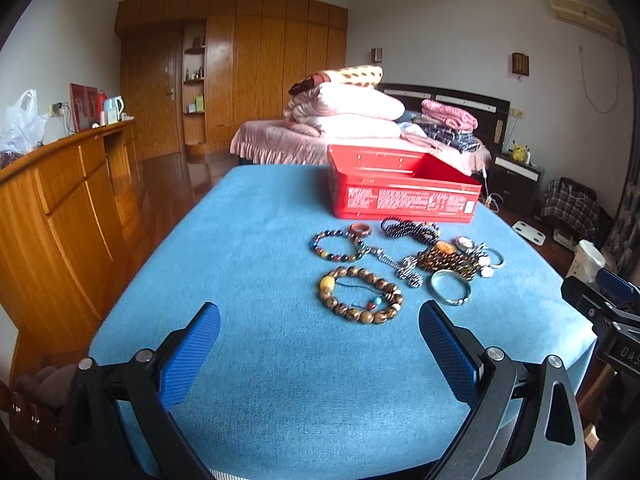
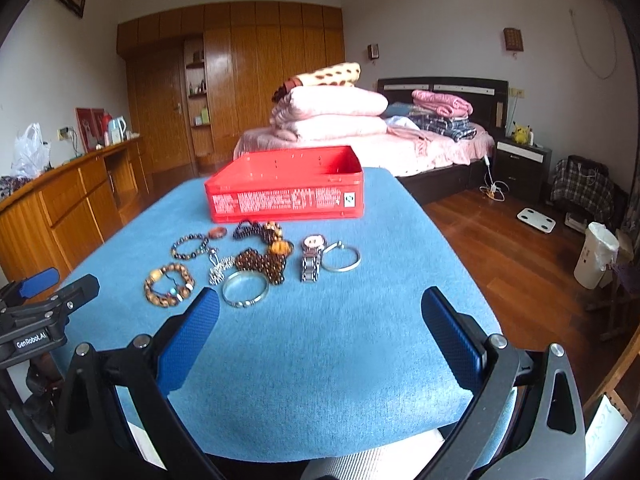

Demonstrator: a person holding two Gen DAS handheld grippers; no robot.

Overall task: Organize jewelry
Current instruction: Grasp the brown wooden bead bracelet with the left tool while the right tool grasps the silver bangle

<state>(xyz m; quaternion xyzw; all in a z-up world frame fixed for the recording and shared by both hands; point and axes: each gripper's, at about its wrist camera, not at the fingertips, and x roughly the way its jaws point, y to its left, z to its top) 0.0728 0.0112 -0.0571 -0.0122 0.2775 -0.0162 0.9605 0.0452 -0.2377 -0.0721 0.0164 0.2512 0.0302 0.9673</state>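
Observation:
A red open box point(image 1: 404, 196) point(image 2: 286, 194) stands at the far side of the blue cloth-covered table point(image 1: 260, 272) point(image 2: 340, 340). In front of it lie several pieces of jewelry: a wooden bead bracelet point(image 1: 360, 294) point(image 2: 169, 284), a silver bangle point(image 1: 450, 287) point(image 2: 245, 289), a multicolour bead bracelet point(image 1: 336, 246) point(image 2: 191, 246), a metal watch point(image 2: 311, 258) and a thin ring bangle point(image 2: 341, 257). My left gripper point(image 1: 320, 344) is open and empty, short of the wooden bracelet. My right gripper point(image 2: 320, 332) is open and empty, near the silver bangle.
A wooden sideboard point(image 1: 60, 208) runs along the left. A bed point(image 2: 400, 140) with folded bedding stands behind the table. The wooden floor point(image 2: 520, 264) to the right holds a scale and a white bin point(image 2: 596, 254).

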